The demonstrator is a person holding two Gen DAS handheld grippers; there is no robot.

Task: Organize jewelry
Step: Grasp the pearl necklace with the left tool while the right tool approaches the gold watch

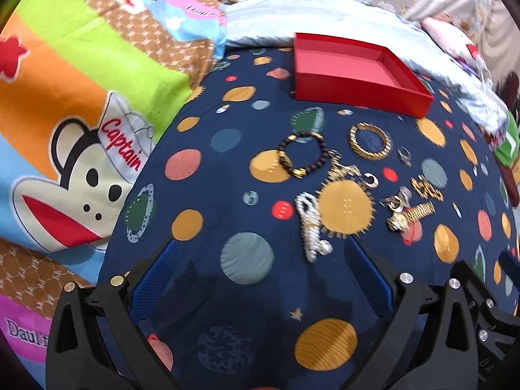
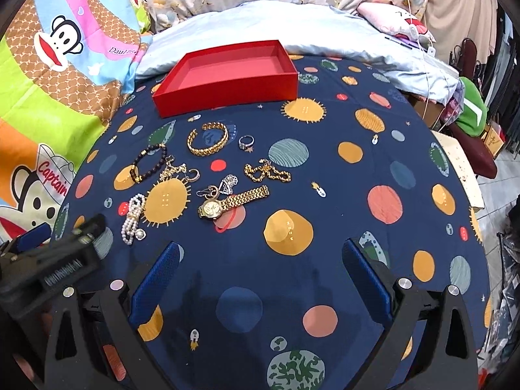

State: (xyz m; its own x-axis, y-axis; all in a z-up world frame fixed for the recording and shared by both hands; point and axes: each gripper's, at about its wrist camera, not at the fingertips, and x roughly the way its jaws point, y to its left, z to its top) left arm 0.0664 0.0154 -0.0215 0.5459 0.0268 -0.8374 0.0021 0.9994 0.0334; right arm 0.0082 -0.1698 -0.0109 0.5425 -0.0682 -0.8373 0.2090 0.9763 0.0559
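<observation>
I saw one empty red box (image 2: 227,94), one gold watch (image 2: 227,203), one pearl bracelet (image 2: 133,219) on the bed. My left gripper (image 1: 260,260) and right gripper (image 2: 260,260) fingers were released.

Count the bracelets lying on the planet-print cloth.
4, possibly more in the tangled middle pile. Gold bangle just before the red box; dark bead bracelet to its left; pearl bracelet nearest the left; gold chain bracelet right of centre.

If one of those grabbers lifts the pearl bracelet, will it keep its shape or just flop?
Probably flop: the pearl bracelet lies in loose, bent strands rather than a firm ring. Its round, glossy beads look slippery, so it may slide from the pads. Pushed, it would likely bunch up on the cloth rather than roll.
</observation>
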